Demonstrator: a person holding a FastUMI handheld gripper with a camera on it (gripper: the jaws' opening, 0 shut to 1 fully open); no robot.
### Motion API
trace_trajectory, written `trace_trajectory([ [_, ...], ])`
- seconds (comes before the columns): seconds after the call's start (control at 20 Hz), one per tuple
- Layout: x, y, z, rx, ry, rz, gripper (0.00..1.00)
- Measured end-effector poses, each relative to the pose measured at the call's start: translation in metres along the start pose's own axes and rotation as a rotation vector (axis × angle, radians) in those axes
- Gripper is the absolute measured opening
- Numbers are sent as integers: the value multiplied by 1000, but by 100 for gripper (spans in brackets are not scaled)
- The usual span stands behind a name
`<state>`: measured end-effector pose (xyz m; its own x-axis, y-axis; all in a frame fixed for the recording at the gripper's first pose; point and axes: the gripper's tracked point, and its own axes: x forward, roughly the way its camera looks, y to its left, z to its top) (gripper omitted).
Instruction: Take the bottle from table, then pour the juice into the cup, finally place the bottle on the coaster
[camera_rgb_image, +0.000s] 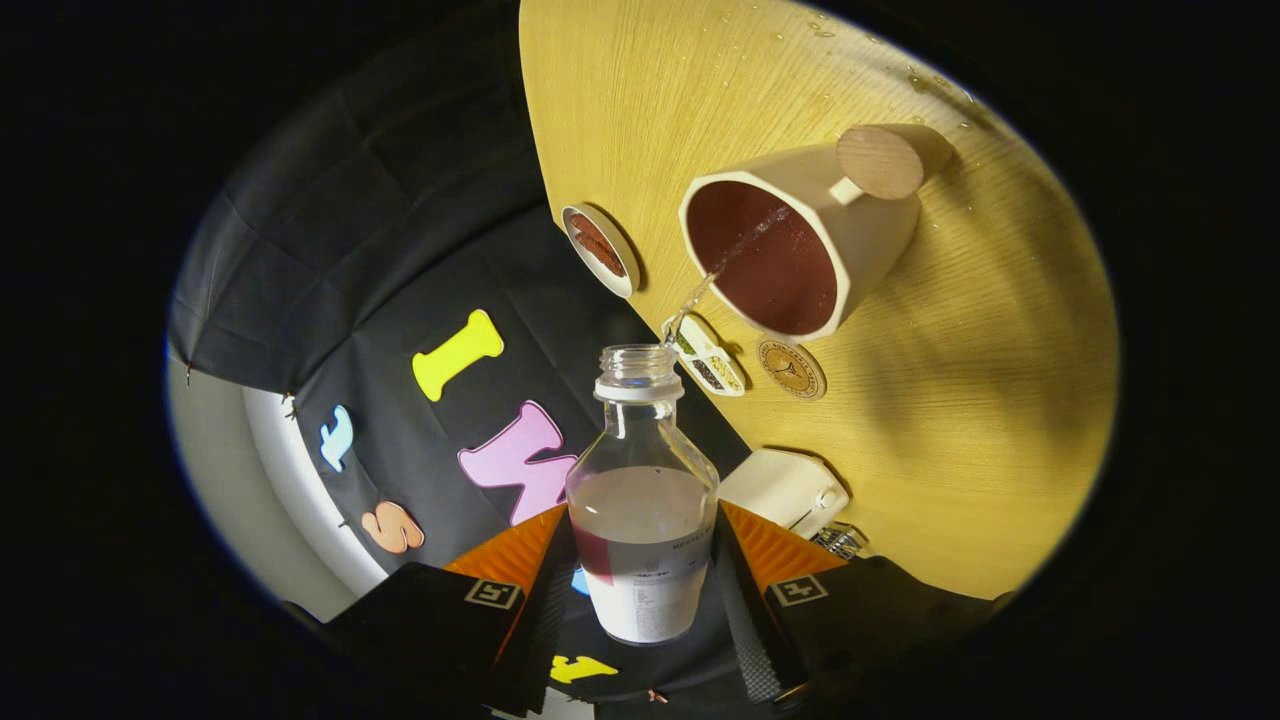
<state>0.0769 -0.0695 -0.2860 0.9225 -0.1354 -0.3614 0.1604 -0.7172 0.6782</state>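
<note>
My gripper (645, 565) is shut on a clear glass bottle (640, 500) with a white label, one finger pressing each side of its body. The bottle is uncapped and tipped, and pale liquid fills its lower half. A thin stream (705, 290) runs from its mouth into a white cup (800, 250) with a dark red inside and a round wooden handle knob, standing just beyond the bottle on the wooden table (950, 400). A round white-rimmed coaster (600, 250) lies by the table's edge next to the cup.
Two small flat discs lie between the bottle mouth and the cup: a patterned one (708, 358) and a brown one (791, 369). A white box-like object (785, 490) sits beside my fingers at the table's edge. Water droplets (925, 80) dot the table past the cup.
</note>
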Motion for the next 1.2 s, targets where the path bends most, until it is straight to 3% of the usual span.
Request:
trace_trajectory([
  [1.2,0,-4,2,107,-75,56,75],
])
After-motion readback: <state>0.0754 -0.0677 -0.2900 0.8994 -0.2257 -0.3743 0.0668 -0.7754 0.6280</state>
